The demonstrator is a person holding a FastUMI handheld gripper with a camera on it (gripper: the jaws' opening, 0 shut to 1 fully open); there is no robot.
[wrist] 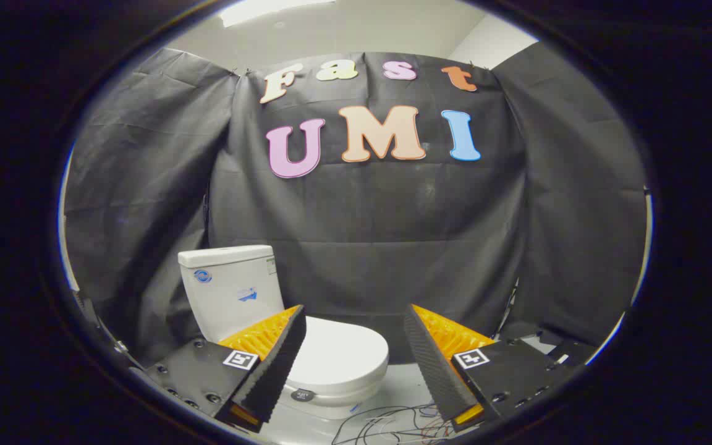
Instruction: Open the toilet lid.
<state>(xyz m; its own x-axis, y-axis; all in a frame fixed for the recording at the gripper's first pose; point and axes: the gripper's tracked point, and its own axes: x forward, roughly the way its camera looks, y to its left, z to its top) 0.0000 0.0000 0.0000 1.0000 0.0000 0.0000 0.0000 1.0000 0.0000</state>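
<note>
Beyond spread gripper (353, 321), closed toilet lid (340, 352).

1. The toilet (306, 346) stands on the floor (405, 389) before the booth wall (368, 228), left of the scene's middle.
2. Its tank (232, 287) sits at the far left end; the toilet lid (340, 355) lies flat, nearer and to the right.
3. The gripper (354, 324) hangs near, fingers (279, 361) spread wide apart, the lid beyond and between them.
4. Loose wires (387, 423) lie on the floor near the bowl's front.

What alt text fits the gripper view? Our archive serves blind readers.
A white toilet with its lid shut stands before a black cloth wall. The hand-held gripper is open, ahead of the lid, touching nothing. Loose wires lie on the floor.
</note>
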